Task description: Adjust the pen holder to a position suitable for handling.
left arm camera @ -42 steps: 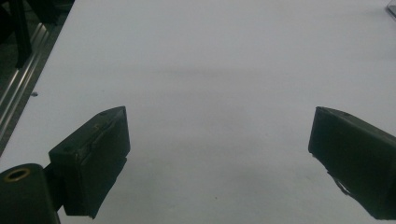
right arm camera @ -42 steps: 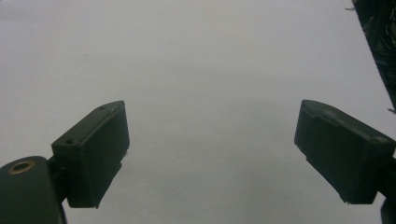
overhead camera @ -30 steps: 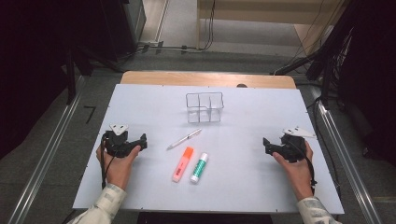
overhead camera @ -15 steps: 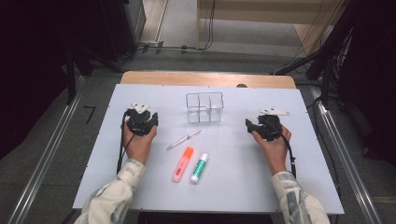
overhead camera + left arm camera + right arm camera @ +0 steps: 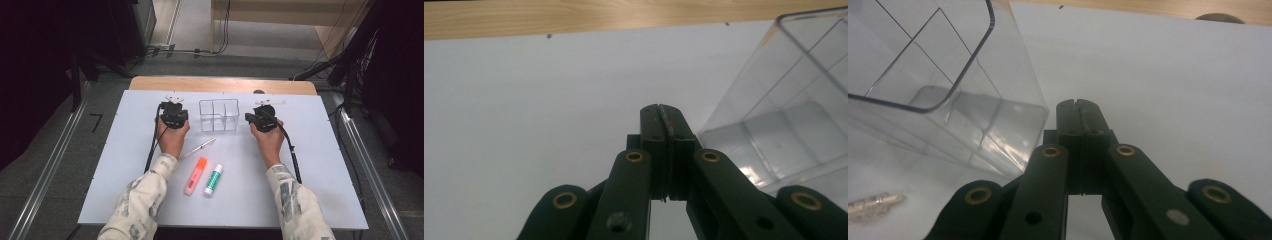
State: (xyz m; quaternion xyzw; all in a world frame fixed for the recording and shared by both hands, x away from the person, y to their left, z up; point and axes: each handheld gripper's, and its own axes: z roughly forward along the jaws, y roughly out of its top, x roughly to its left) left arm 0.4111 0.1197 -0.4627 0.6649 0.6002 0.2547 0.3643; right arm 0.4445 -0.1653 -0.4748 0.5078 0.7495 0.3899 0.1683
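A clear plastic box (image 5: 219,115) with several compartments stands at the middle back of the white table (image 5: 325,165). My left gripper (image 5: 173,106) sits just left of it and my right gripper (image 5: 264,111) just right of it, both pointing away from me. In the left gripper view the jaws (image 5: 663,109) meet, with the clear box (image 5: 784,115) at the right. In the right gripper view the jaws (image 5: 1078,104) also meet, with the box (image 5: 943,85) at the left. Both pairs have just been closing, with nothing between them.
A silver pen (image 5: 198,148) lies in front of the box. Nearer me lie an orange highlighter (image 5: 195,176) and a green-and-white glue stick (image 5: 213,180). A wooden strip (image 5: 220,84) borders the table's far edge. Cables trail back from both grippers.
Both hands have moved forward and inward from the table's sides until they flank the clear box. Both pairs of jaws have gone from open to shut.
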